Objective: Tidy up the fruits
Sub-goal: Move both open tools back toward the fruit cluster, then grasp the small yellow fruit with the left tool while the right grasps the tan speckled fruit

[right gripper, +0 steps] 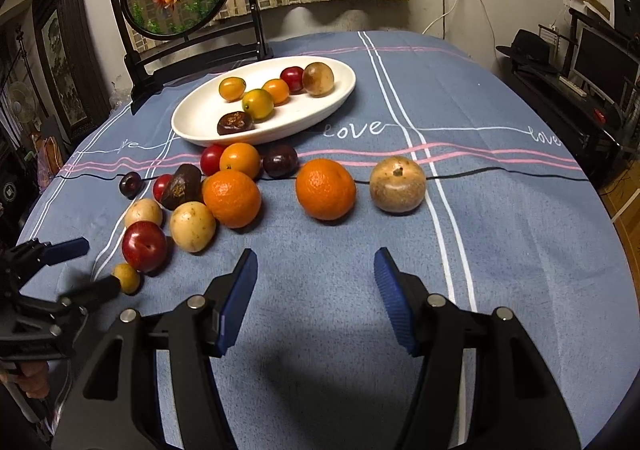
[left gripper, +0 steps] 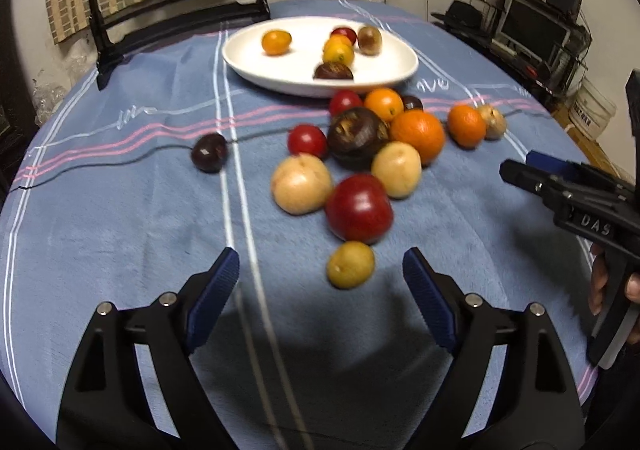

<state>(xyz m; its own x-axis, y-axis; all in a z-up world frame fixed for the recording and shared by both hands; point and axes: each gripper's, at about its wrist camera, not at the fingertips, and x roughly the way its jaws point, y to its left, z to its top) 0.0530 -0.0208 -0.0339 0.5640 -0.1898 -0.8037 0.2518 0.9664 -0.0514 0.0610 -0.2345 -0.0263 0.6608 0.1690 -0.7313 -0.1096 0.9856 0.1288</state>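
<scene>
Blue fuzzy cloth (right gripper: pixel 320 250) carried loose round fruits (right gripper: pixel 232 197) before an oval white plate (right gripper: pixel 192 121); only the right view read "love". Left gripper (left gripper: pixel 320 278) and right gripper (right gripper: pixel 316 278) gaped wide, empty.

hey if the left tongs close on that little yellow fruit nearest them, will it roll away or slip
The small yellow fruit looks round and smooth, so a nudge would probably roll it, though the soft blue cloth should slow it. The left tongs have ribbed pads, likely enough grip. It looks light.
</scene>
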